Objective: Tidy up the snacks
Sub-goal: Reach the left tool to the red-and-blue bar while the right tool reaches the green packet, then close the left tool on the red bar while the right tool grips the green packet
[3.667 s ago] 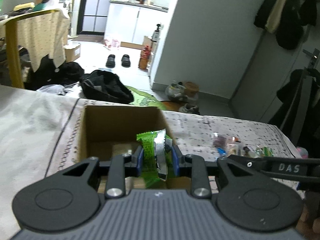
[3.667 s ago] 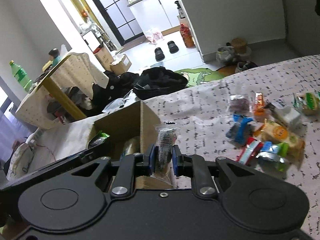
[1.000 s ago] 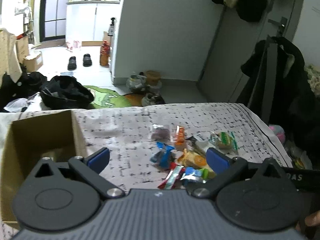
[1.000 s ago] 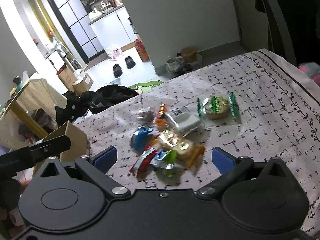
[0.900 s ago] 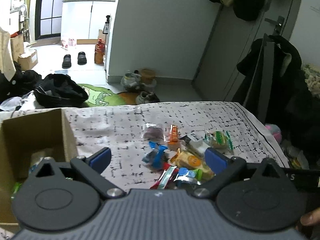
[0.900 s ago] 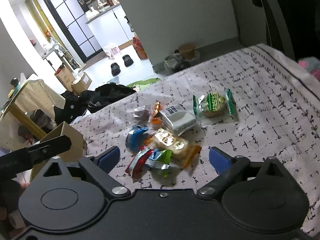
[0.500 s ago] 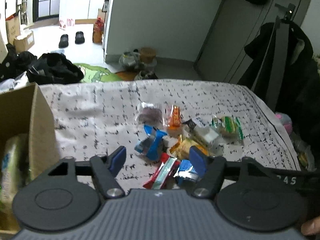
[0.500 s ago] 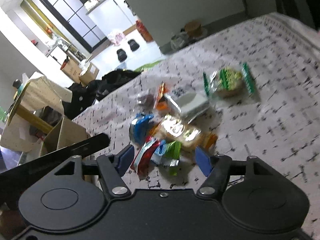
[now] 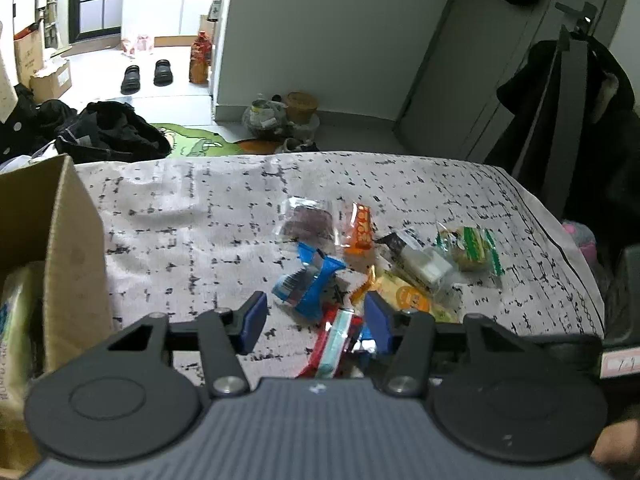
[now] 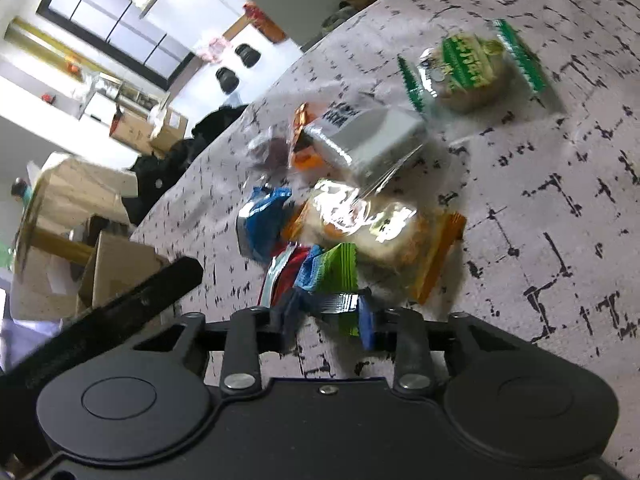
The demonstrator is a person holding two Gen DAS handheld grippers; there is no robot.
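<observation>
On my far left stands the open cardboard box [image 9: 76,248], with a pale wrapped packet [image 9: 16,320] already lying inside it. To the right of it, on the grid-patterned cloth [image 9: 192,216], the loose snacks lie in one heap, well apart from the box. My left gripper [image 9: 312,320] hangs over the near edge of that heap with its jaws closing; the red-and-teal bar wrapper [image 9: 334,340] lies between the blue pads, which do not yet press on it. Just beyond sits the crumpled blue wrapper [image 9: 308,284], then a clear packet with a dark sweet [image 9: 306,222] and a small orange sachet [image 9: 360,232]. Further right are the white block in clear film [image 9: 420,264], the orange-edged pastry packet [image 9: 404,294] and, at the edge of the heap, the green-striped round cake [image 9: 468,246].

My right gripper [image 10: 326,316] is closing too, and its pads already meet the silvery crimped end of the green-and-blue sachet [image 10: 332,276], which lies against the pastry packet. The picture is blurred, so how firm the hold is I cannot tell
</observation>
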